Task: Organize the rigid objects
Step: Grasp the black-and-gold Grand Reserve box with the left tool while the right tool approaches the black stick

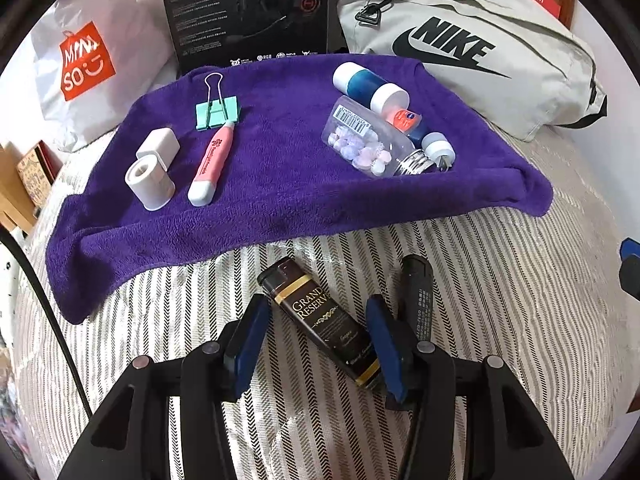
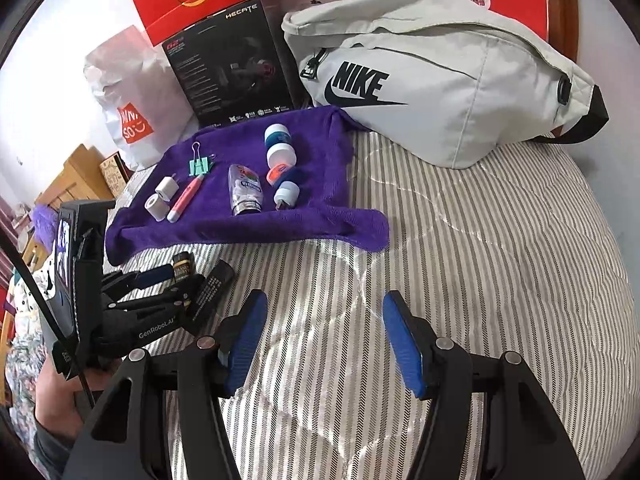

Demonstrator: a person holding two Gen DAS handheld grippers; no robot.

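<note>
A bed [image 1: 480, 280] under a grey-and-white striped cover fills both views, with a purple towel [image 1: 280, 184] spread across its far part and, behind it, a white Miniso bag [image 1: 92, 60], a black headset box [image 1: 240, 8] and a pale grey Nike bag [image 1: 480, 52]. On the towel the left cluster holds two white cylindrical holders [image 1: 154, 168], a pink pen-shaped tool [image 1: 212, 164] and a mint binder clip [image 1: 218, 110]. The right cluster holds a clear bottle [image 1: 368, 144] lying on its side with pale pink and lilac pieces inside and a barcode label on its wall, a blue-and-white jar [image 1: 370, 84] beside it, a small orange-capped blue tin [image 1: 408, 118] and a small white-capped item [image 1: 438, 148] touching the bottle's metal neck. Nearer the camera, off the towel and on the striped cover, lie a dark brown "Grand Reserve" tube [image 1: 320, 320] and, just to its right, a black stick-shaped object [image 1: 418, 292]. The left gripper [image 1: 316, 340] is low over the bed with its blue fingers [image 1: 250, 344] spread apart on either side of the brown tube; the right-hand pad meets the tube's lower end, while the left-hand one stands clear of it. The right gripper [image 2: 324, 344] hovers over bare striped cover, fingers [image 2: 402, 344] released and holding nothing. A hand [image 2: 56, 396] grips the left tool's handle at the right wrist view's lower left.
</note>
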